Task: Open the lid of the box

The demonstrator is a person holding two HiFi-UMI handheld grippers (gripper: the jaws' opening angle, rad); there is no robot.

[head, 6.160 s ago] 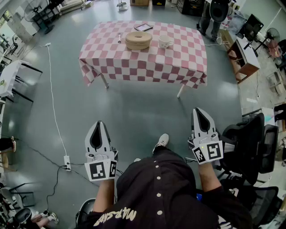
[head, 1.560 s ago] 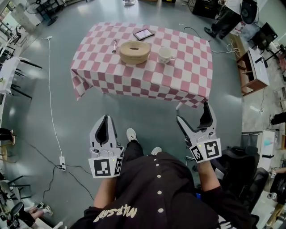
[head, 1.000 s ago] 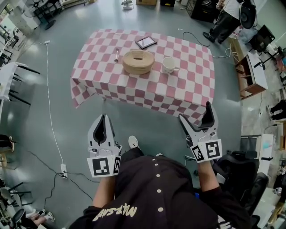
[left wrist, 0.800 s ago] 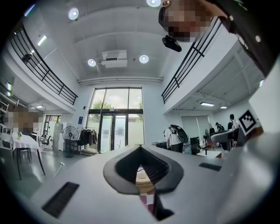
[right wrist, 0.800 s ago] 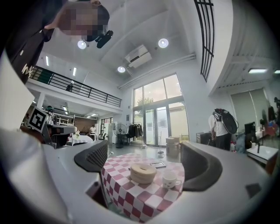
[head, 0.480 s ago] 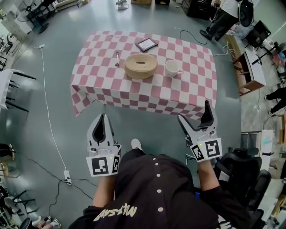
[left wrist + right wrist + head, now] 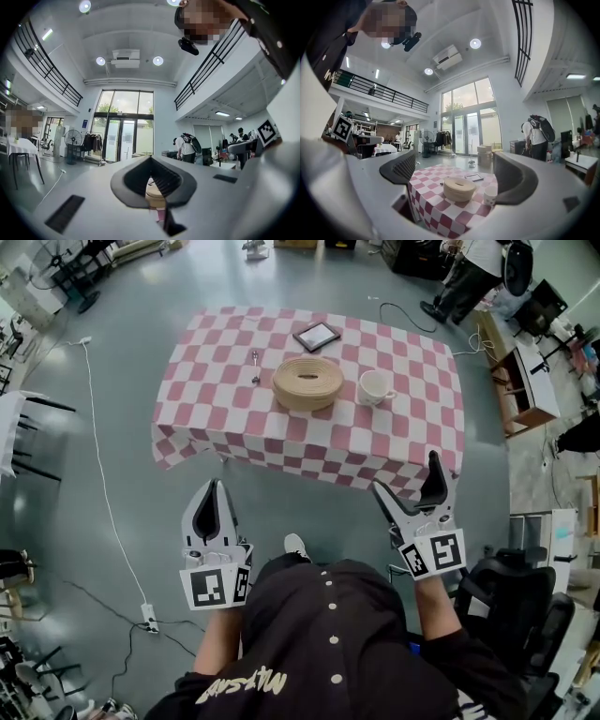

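We are holding the left gripper with its jaws together and empty, and the right gripper with its jaws spread wide and empty. One lidded box is standing on the table, well apart from both, between one cup and one spoon. The left gripper view is showing only a sliver of it.

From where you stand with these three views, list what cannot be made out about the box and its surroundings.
Contents of the round box: hidden under its lid, every view.
Left gripper view: the shut left gripper covers most of the box.
Head view: the slim utensil beside the box is too small to name.
Right gripper view: the open right gripper cuts off the checked table below.
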